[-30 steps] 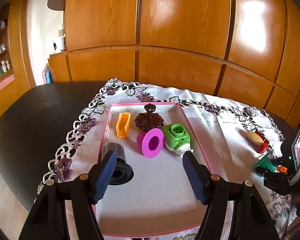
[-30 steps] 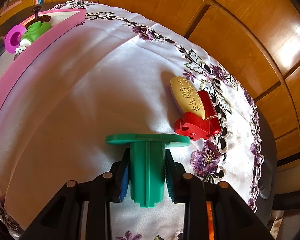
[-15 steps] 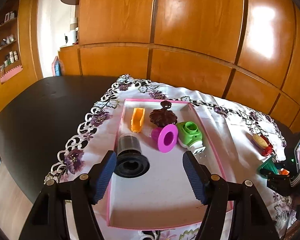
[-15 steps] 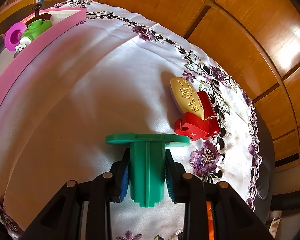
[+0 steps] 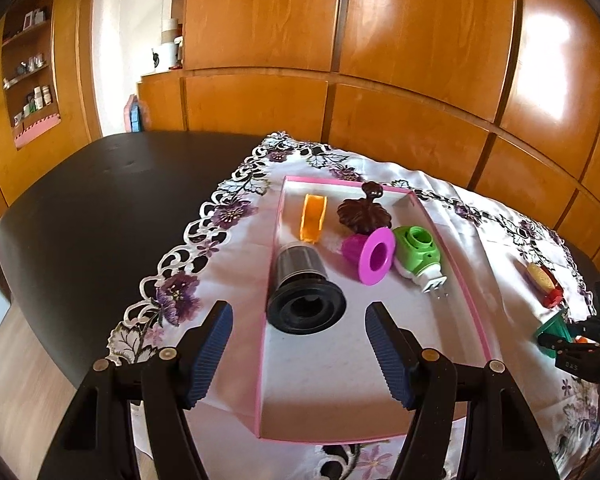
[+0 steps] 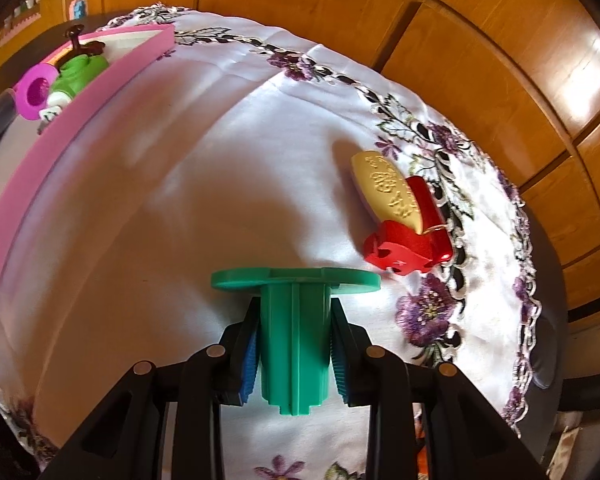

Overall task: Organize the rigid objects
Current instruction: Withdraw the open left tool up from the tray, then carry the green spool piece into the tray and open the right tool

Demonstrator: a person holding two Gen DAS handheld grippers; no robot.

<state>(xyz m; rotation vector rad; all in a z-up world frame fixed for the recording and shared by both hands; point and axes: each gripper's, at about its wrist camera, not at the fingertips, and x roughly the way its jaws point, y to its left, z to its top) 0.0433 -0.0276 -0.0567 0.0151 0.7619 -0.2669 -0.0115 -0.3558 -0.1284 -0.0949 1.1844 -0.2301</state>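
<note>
A pink tray [image 5: 466, 300] lies on the white floral cloth and holds a black cylinder [image 5: 304, 288], an orange piece [image 5: 313, 222], a brown flower-shaped piece [image 5: 363, 216], a magenta funnel-shaped piece [image 5: 370, 254] and a green and white piece [image 5: 418, 254]. My left gripper [image 5: 298, 354] is open and empty above the tray's near end, behind the black cylinder. My right gripper [image 6: 293, 354] is shut on a green flanged piece [image 6: 294, 320] over the cloth. A gold piece [image 6: 386, 188] and a red piece [image 6: 410, 236] lie together just beyond it.
The cloth [image 6: 180, 200] covers part of a dark table [image 5: 84, 216]. Wooden cabinet panels [image 5: 380, 60] stand close behind. The tray's pink wall [image 6: 60, 120] shows at the left of the right wrist view. Wooden floor [image 5: 16, 400] lies below the table's left edge.
My left gripper has pulled back and swung left, so the tray and the black cylinder sit farther ahead. My right gripper, still holding the green piece, has shifted slightly toward the tray.
</note>
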